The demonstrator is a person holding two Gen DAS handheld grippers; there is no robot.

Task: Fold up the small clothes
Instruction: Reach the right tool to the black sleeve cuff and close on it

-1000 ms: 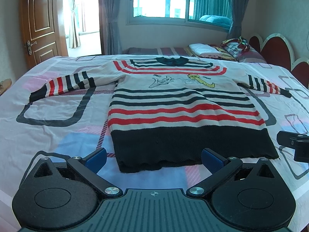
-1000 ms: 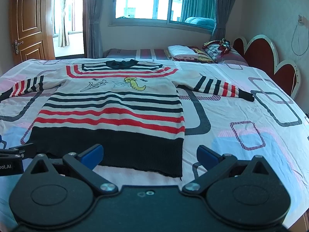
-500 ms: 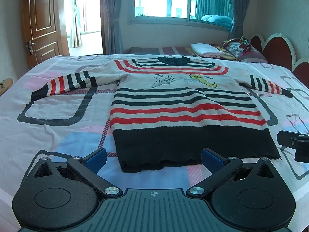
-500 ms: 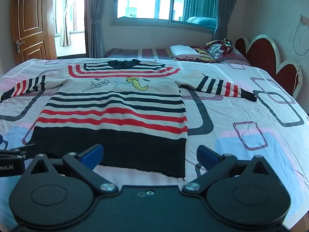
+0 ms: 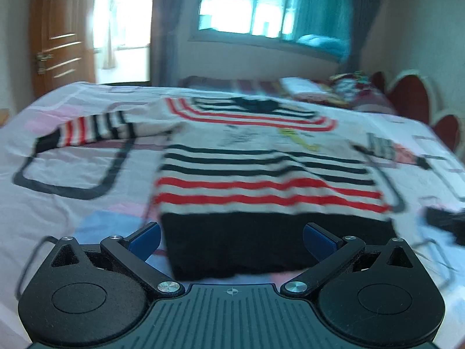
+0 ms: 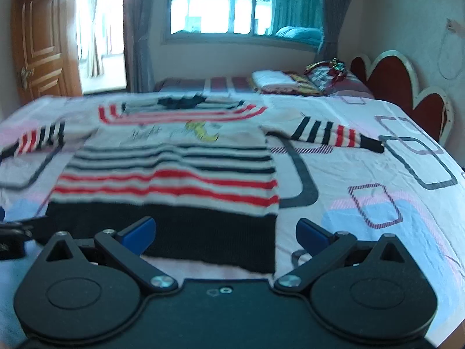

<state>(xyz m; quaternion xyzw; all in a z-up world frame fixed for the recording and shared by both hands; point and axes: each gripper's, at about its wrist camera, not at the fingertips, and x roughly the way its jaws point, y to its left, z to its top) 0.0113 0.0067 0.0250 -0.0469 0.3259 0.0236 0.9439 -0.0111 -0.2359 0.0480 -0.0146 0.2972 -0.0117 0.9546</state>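
Observation:
A small knit sweater [image 5: 267,171] with red and black stripes, a black hem and a cartoon print lies flat on the bed, sleeves spread out; it also shows in the right wrist view [image 6: 174,174]. My left gripper [image 5: 231,240] is open and empty, just above the sweater's black hem near its left corner. My right gripper [image 6: 225,232] is open and empty, over the hem near its right corner. Both views are motion-blurred.
The bed sheet [image 6: 377,189] has a pattern of grey and pink squares. Pillows and folded bedding [image 6: 305,83] lie at the far right by the red headboard [image 6: 407,87]. A wooden door [image 5: 55,40] and a window [image 6: 232,3] are beyond the bed.
Both grippers have moved forward and lower toward the sweater's black hem, which now reaches between their fingers. The sweater lies as before. Both stay open.

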